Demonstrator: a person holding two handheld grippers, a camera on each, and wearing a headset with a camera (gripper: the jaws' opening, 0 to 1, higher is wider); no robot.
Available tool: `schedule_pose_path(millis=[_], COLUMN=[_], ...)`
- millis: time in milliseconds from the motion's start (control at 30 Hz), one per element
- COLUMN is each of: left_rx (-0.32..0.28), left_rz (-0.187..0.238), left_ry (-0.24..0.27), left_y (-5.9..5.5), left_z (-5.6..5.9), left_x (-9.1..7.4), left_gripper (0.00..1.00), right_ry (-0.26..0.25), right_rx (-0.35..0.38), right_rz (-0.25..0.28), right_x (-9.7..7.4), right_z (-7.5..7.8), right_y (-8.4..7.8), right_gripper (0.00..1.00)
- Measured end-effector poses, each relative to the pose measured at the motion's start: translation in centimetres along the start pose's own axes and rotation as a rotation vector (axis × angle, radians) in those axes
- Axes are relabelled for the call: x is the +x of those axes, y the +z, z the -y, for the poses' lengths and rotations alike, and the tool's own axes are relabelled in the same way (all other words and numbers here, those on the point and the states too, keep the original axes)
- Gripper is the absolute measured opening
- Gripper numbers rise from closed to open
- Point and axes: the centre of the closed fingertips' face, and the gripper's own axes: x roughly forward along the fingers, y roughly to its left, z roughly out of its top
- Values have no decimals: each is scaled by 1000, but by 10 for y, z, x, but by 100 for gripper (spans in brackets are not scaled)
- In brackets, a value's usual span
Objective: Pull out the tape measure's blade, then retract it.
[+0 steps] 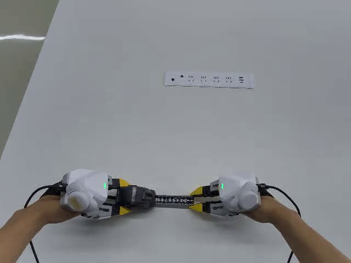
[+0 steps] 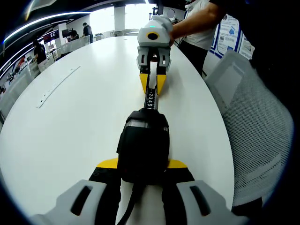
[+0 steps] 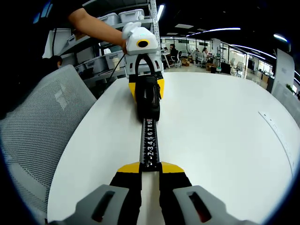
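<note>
At the bench's (image 1: 164,137) near edge, the left gripper (image 1: 125,196) is clenched on the black tape measure case (image 1: 140,196), and the right gripper (image 1: 196,200) pinches the tip of the blade (image 1: 173,200). The blade's long axis runs along that edge, straight between them, so pulling or retracting likely means travel along that line. The right gripper view shows the blade's numerals. The left gripper view shows fingers (image 2: 108,163) flanking the case. Farther, mid-bench, lies a power strip (image 1: 208,80).

Open tabletop (image 1: 164,131) up to power strip (image 1: 209,80) — blade (image 1: 173,200) bars the near edge.
</note>
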Motion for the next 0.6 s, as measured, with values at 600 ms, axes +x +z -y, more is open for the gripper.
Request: schedule_pose_path(millis=[600], left_rx=[-2], left_rz=[-3], left_ry=[0], left_y=[0], left_z=[0], left_x=[0], left_gripper=[30], right_ry=[-2], right_rx=[3], right_rz=[-2], right_x=[-7], right_z=[0], right_y=[-5], right_gripper=[11])
